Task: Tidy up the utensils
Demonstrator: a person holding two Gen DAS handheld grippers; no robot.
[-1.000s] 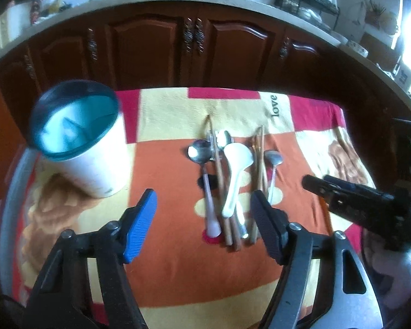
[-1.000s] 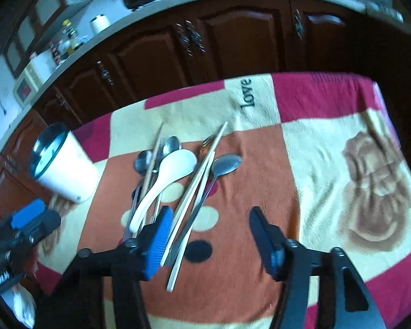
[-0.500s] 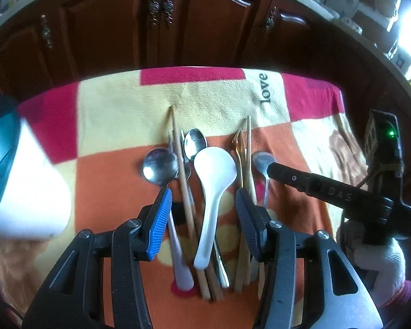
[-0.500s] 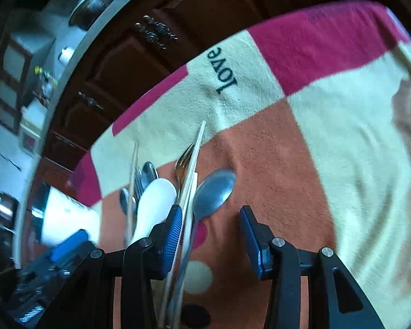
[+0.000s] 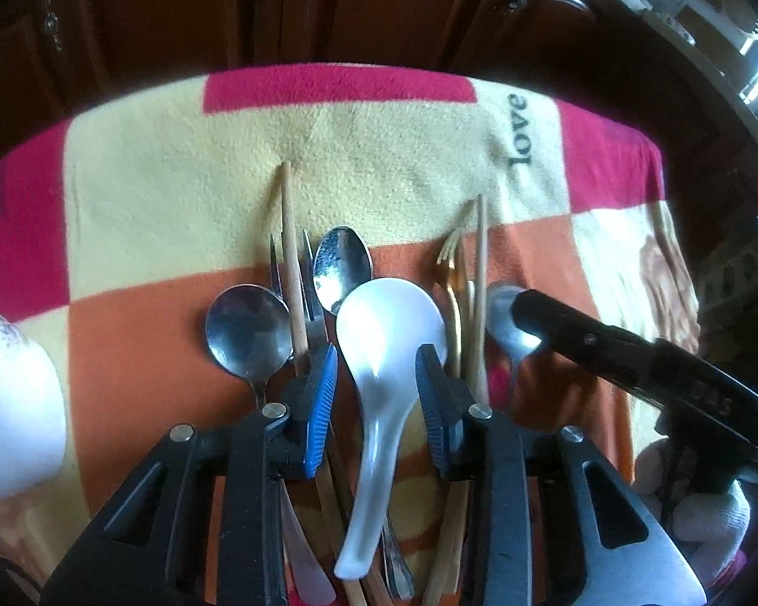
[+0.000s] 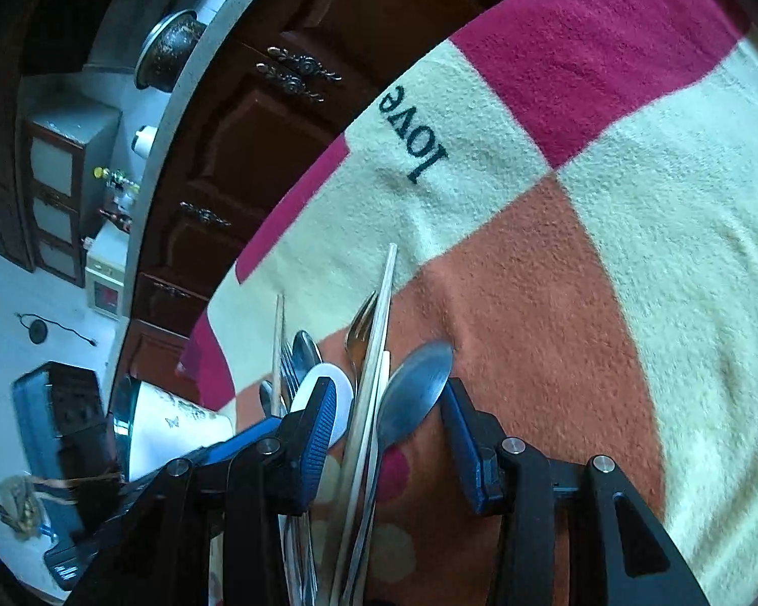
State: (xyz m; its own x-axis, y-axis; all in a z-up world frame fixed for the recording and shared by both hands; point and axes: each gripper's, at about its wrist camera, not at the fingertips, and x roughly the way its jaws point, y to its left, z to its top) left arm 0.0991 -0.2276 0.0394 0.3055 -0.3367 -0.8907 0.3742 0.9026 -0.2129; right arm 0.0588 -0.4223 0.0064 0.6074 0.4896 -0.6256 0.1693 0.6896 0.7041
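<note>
Utensils lie side by side on a patchwork cloth (image 5: 379, 151). My left gripper (image 5: 376, 379) is open, its fingers either side of a white ceramic soup spoon (image 5: 384, 343). Beside it lie metal spoons (image 5: 247, 333), a fork, and wooden chopsticks (image 5: 290, 247). My right gripper (image 6: 389, 419) is open, straddling a metal spoon (image 6: 414, 389) and pale chopsticks (image 6: 379, 353). The right gripper's finger shows in the left wrist view (image 5: 581, 338), over the same spoon. A white cup (image 5: 10, 404) lies tipped at the left; it also shows in the right wrist view (image 6: 172, 424).
Dark wooden cabinet doors (image 5: 328, 10) stand beyond the cloth's far edge. A counter with a pot (image 6: 172, 50) runs above them. The word "love" (image 6: 414, 136) is printed on the cloth. The cloth to the right of the utensils is bare.
Both grippers have moved down and forward onto the utensils. The left now straddles the white soup spoon, the right the rightmost metal spoon. The cup has slid to the left frame edge.
</note>
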